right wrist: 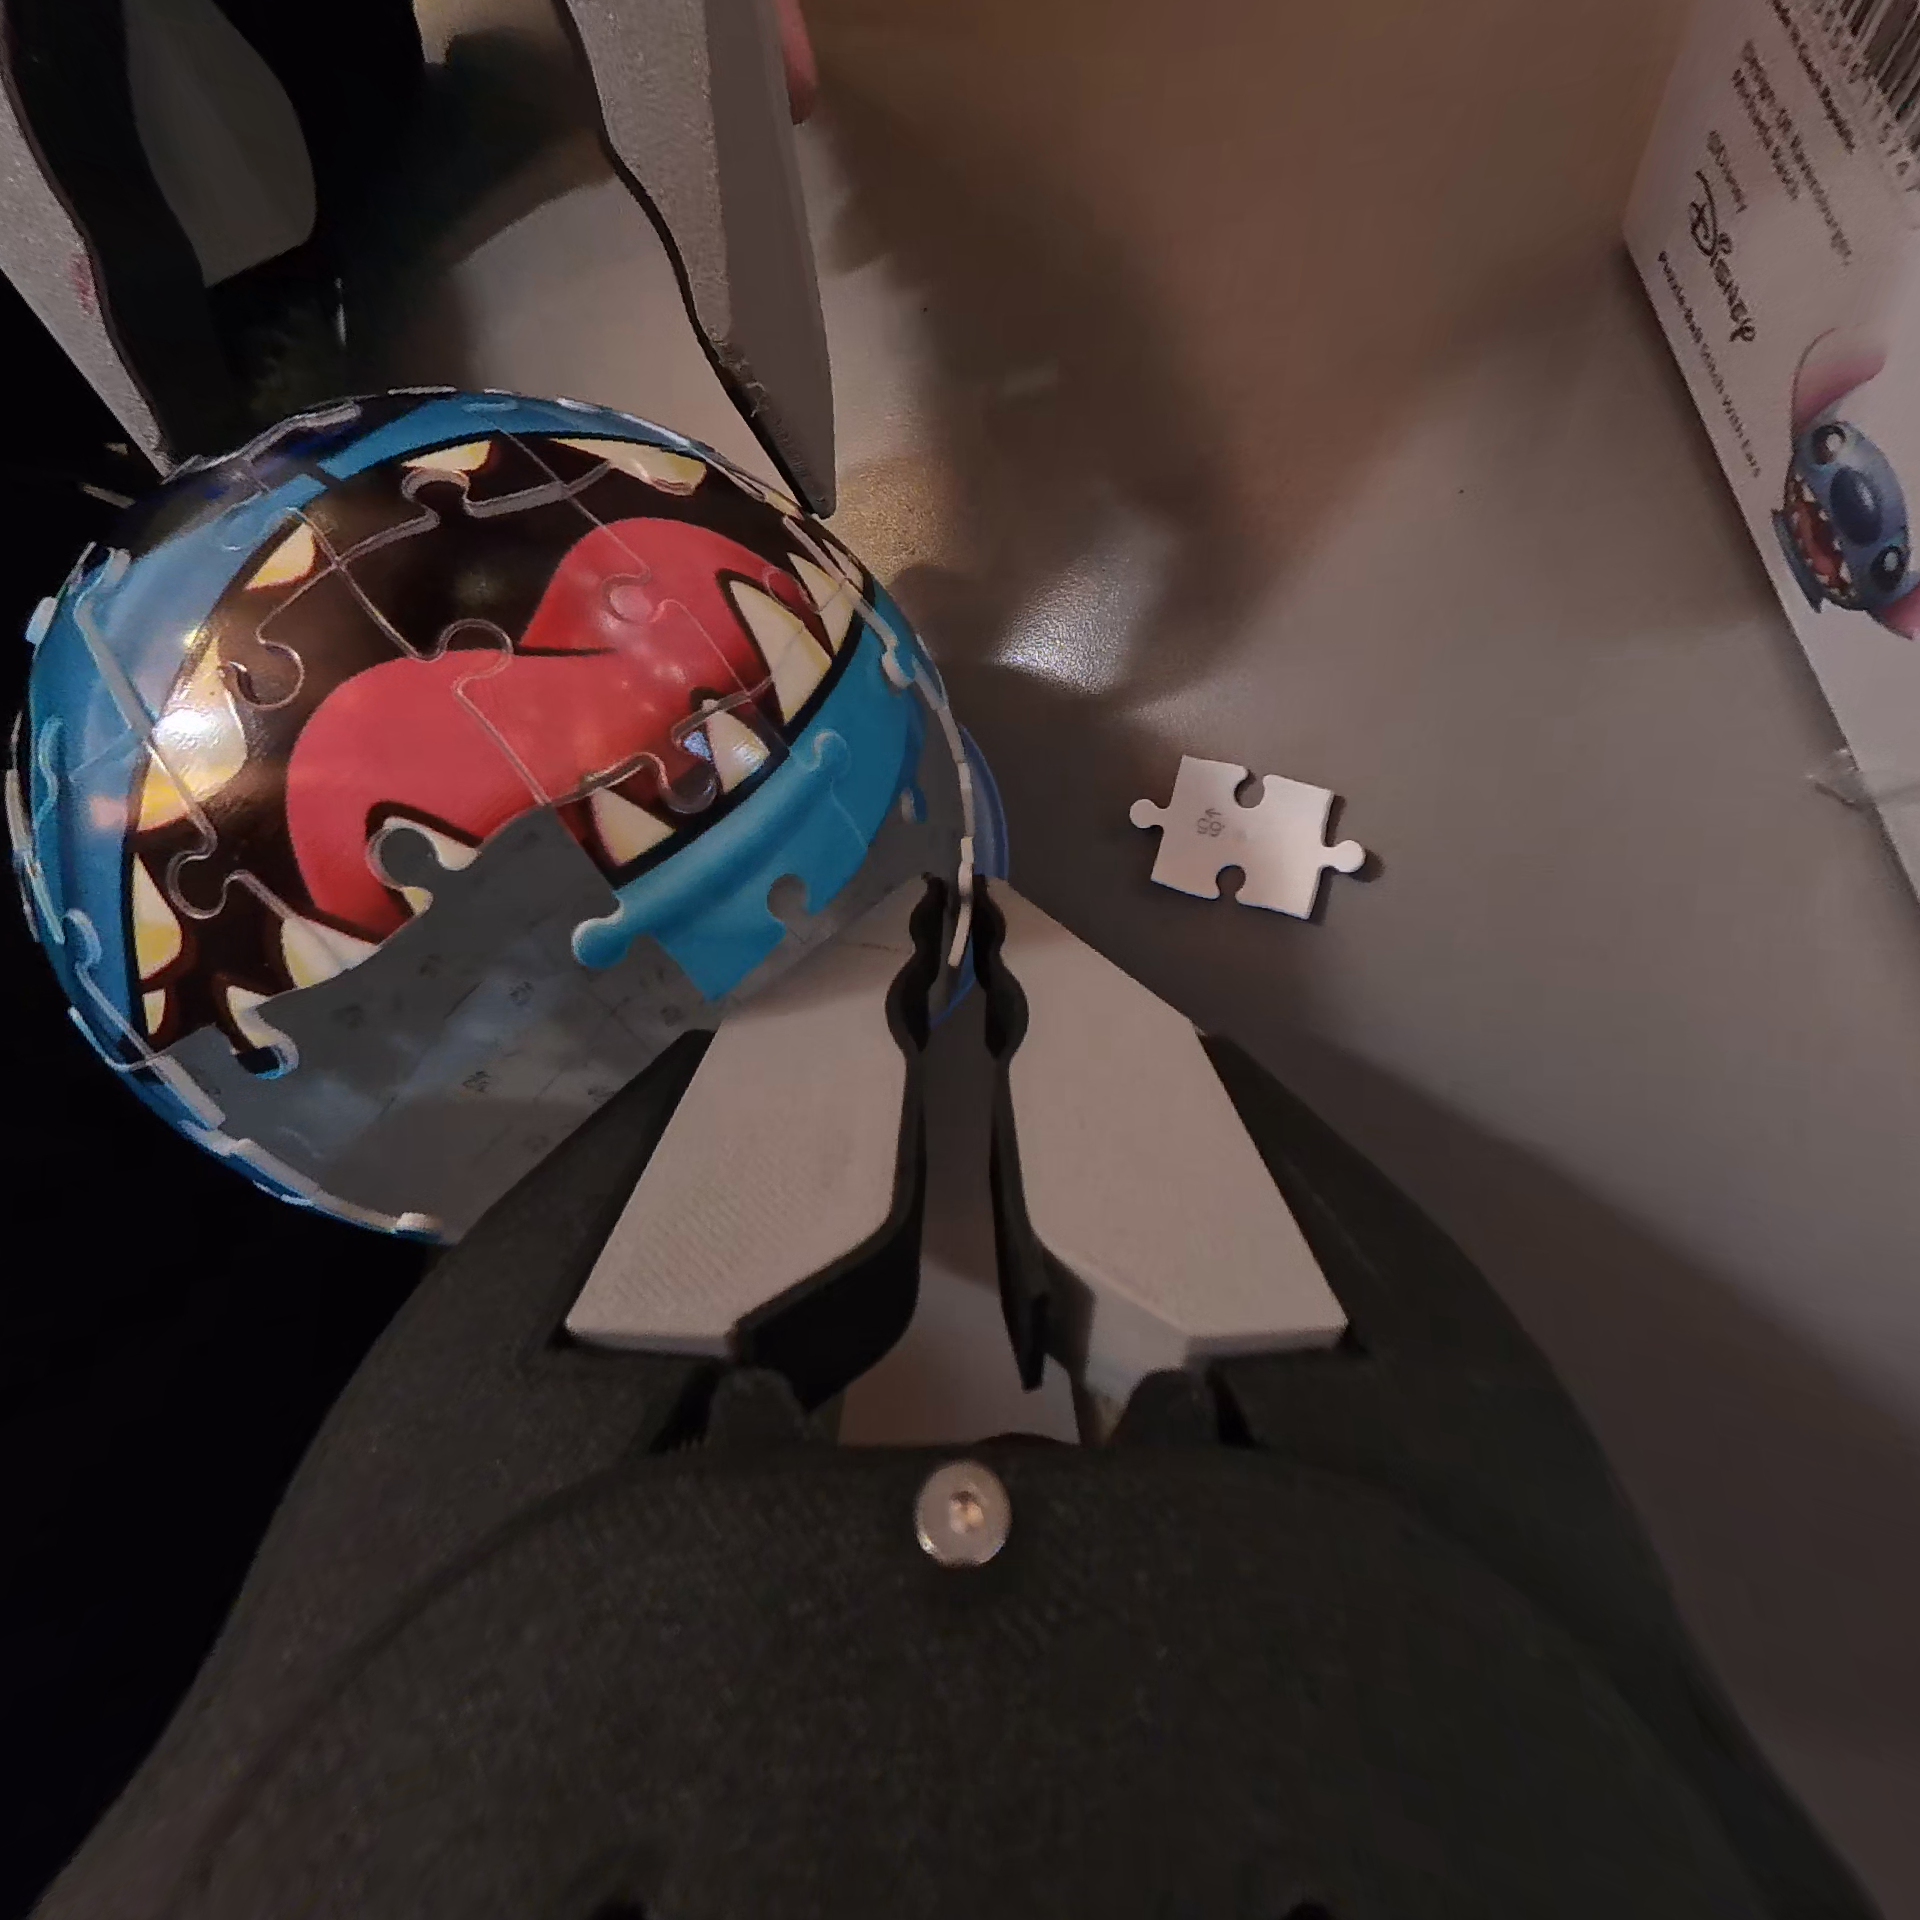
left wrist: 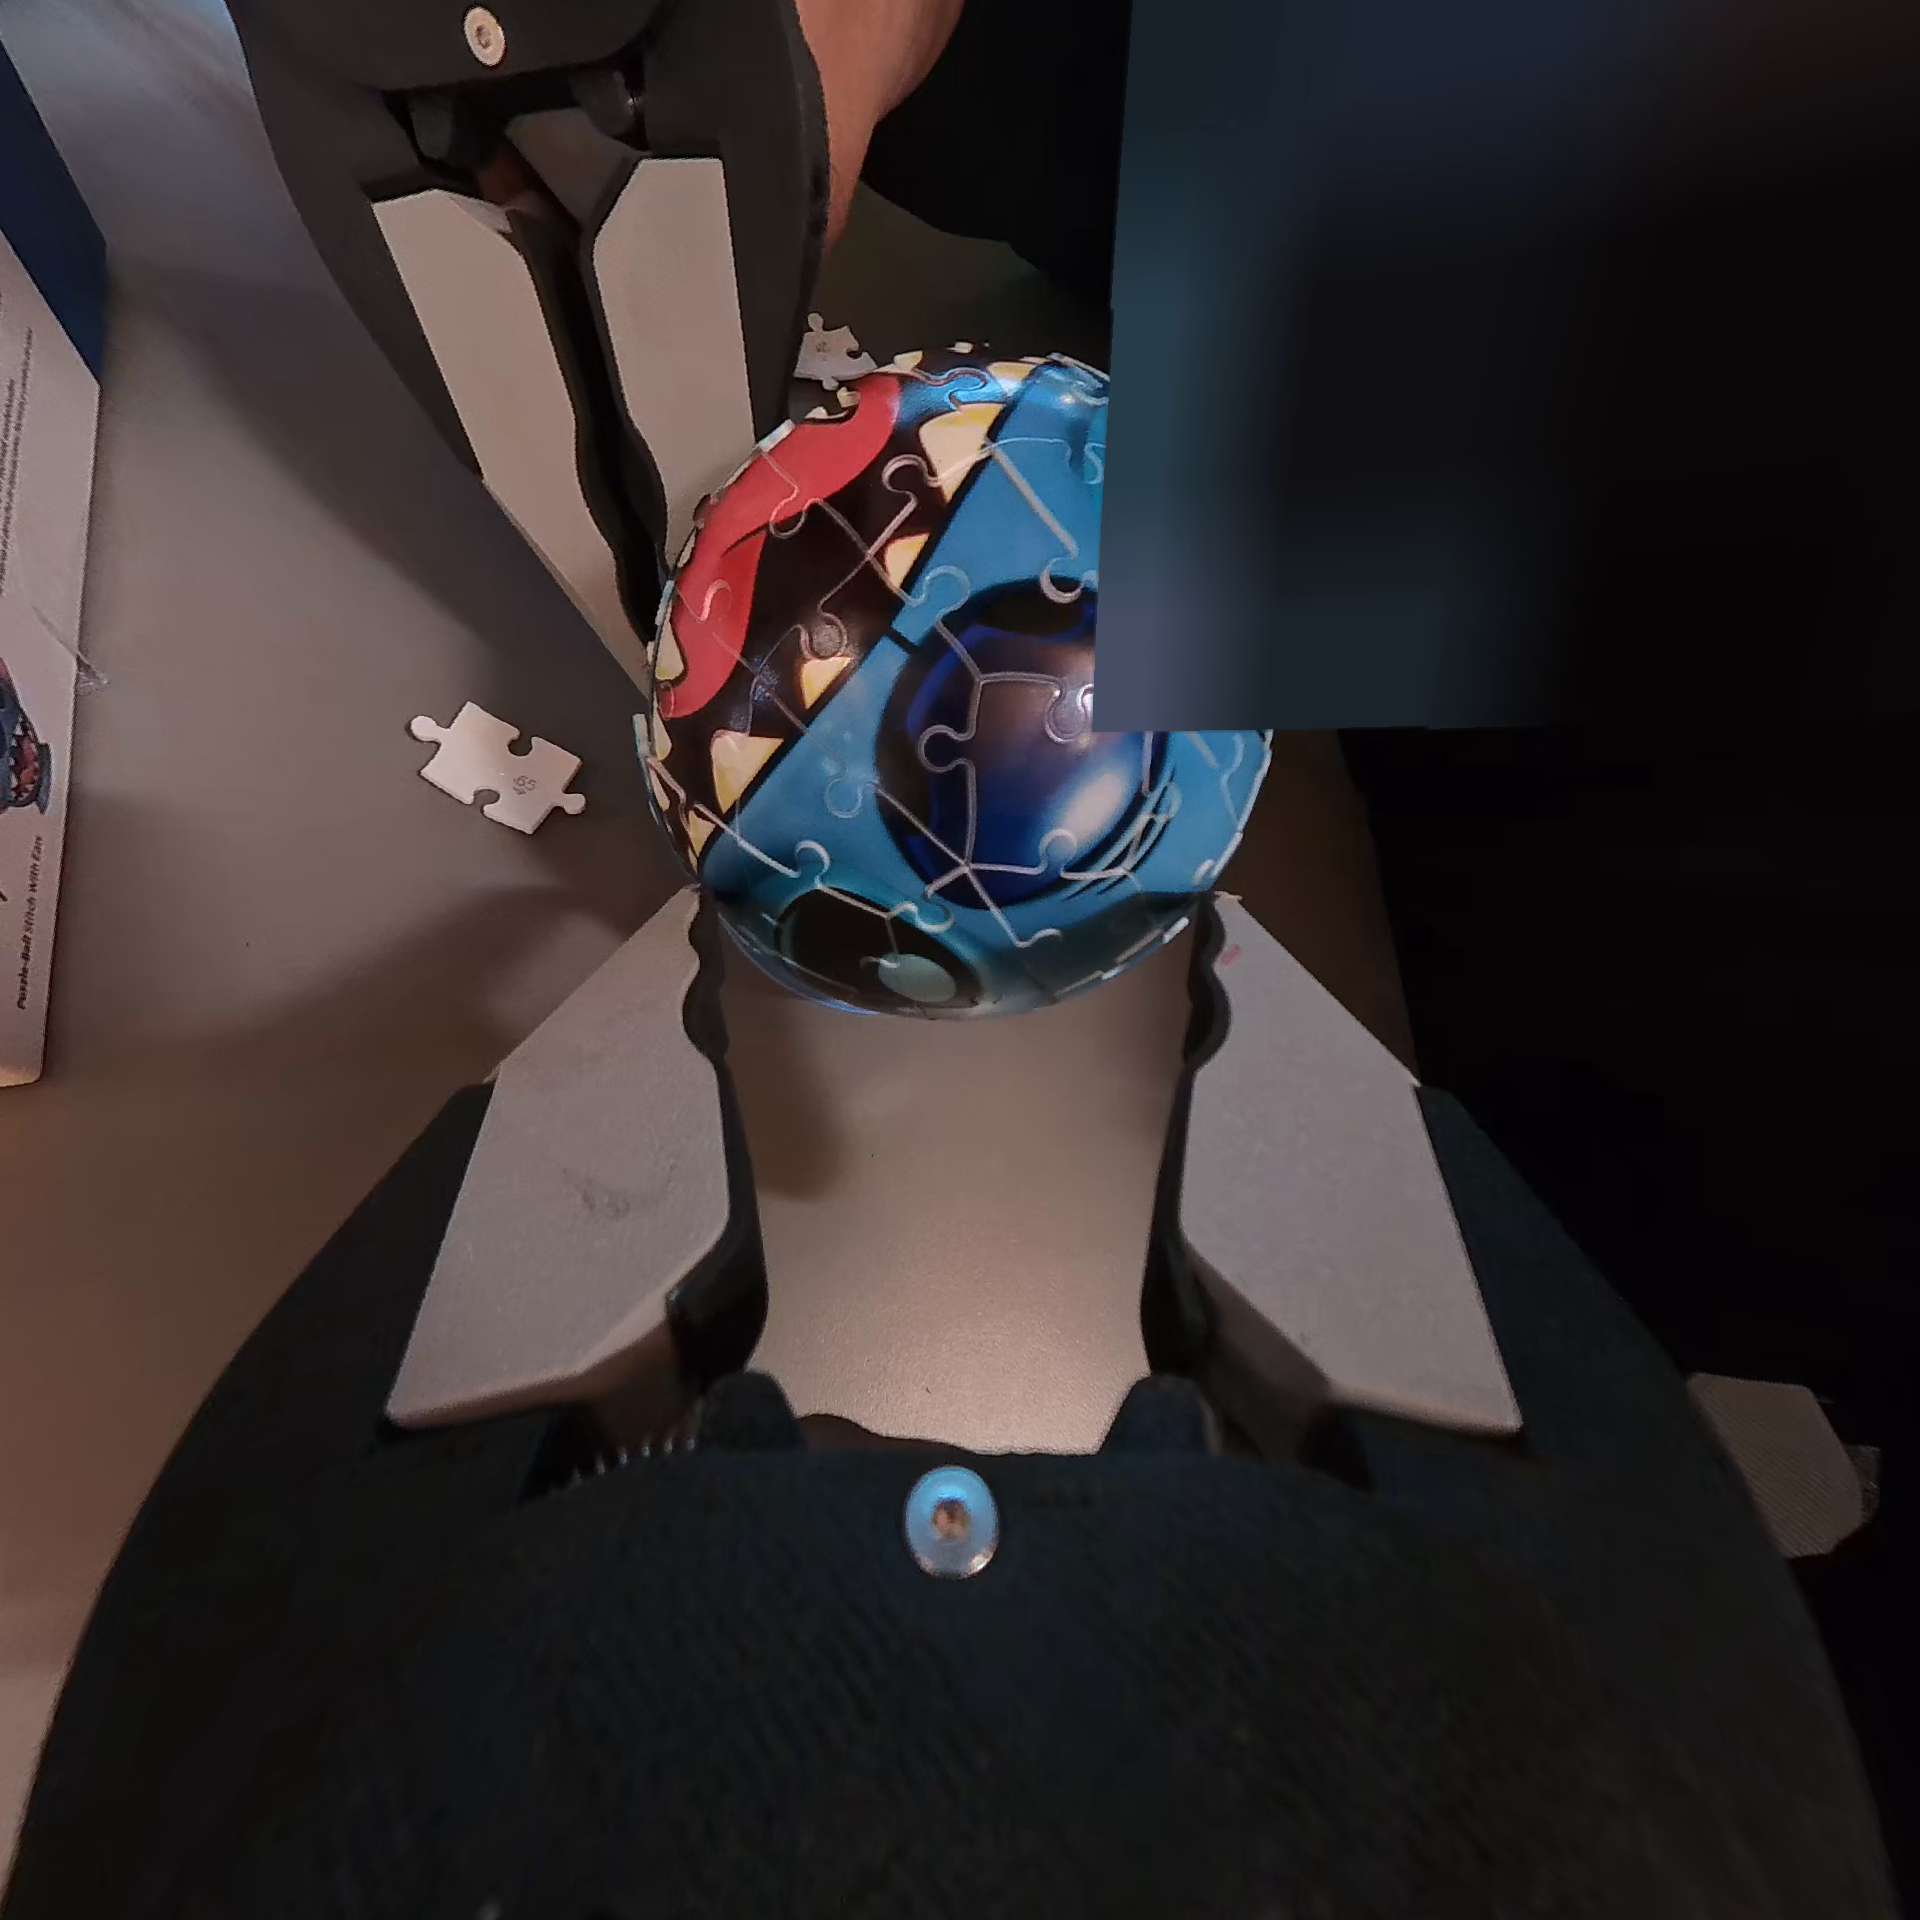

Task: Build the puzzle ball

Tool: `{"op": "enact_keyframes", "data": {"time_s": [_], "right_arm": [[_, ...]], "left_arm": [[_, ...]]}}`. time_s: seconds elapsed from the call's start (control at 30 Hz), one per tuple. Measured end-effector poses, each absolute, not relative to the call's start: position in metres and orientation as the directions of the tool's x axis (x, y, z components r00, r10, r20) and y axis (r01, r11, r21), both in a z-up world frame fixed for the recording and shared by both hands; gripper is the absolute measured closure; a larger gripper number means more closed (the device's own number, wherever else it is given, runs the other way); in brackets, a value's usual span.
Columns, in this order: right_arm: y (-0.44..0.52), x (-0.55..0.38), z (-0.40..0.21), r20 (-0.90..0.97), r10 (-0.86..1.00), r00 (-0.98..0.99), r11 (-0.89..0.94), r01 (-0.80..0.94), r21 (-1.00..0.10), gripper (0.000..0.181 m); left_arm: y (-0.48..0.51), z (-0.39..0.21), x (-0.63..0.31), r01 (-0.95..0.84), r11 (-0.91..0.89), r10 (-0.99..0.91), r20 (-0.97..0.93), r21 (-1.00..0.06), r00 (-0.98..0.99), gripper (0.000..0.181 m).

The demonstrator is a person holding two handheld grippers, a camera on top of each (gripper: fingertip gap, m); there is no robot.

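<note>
Holding: ball (left wrist: 935, 665) raised over the table (left wrist: 260, 644), gap turned toward the right gripper.
Box (left wrist: 31, 665): far left, by the table edge.
Spare piece (left wrist: 499, 767): blank side up, left of the ball.
Left gripper (left wrist: 951, 925): spread wide, fingertips clamping the ball's sides, steadying it.
Right gripper (right wrist: 956, 914): nearly closed, pinching a thin piece (right wrist: 961, 925) at the ball's rim, angled in from far left, apparently to seat it.

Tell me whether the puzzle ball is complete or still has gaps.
Still has gaps: the puzzle ball shows a grey unfilled patch low on its shell, and a loose piece lies face-down on the table.
</note>
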State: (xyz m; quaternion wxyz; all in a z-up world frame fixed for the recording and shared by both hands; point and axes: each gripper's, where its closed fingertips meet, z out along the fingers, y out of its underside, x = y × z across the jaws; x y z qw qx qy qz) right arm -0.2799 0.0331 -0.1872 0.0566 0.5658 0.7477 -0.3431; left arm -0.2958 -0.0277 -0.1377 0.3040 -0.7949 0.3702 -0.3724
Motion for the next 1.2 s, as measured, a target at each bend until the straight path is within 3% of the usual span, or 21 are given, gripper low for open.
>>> {"op": "enact_keyframes", "data": {"time_s": [0.53,0.7,0.87,1.2], "right_arm": [[0.0325,-0.2805,-0.1866,-0.537,0.775,-0.332,0.079,0.895,-0.439,0.179],[0.0355,-0.282,-0.1833,-0.538,0.777,-0.327,0.064,0.891,-0.449,0.172],[0.0328,-0.281,-0.1865,-0.523,0.78,-0.342,0.091,0.89,-0.447,0.18],[0.0284,-0.2794,-0.1926,-0.513,0.785,-0.346,0.117,0.897,-0.427,0.178]], "left_arm": [[-0.0296,-0.1372,-0.2961,-0.366,-0.539,-0.817,0.366,-0.758,0.445,0.094],[-0.0298,-0.1367,-0.2967,-0.364,-0.54,-0.817,0.368,-0.759,0.444,0.095],[-0.0297,-0.1369,-0.2966,-0.366,-0.539,-0.817,0.366,-0.759,0.445,0.095],[-0.0295,-0.1366,-0.2971,-0.363,-0.54,-0.816,0.368,-0.759,0.445,0.097]]}}
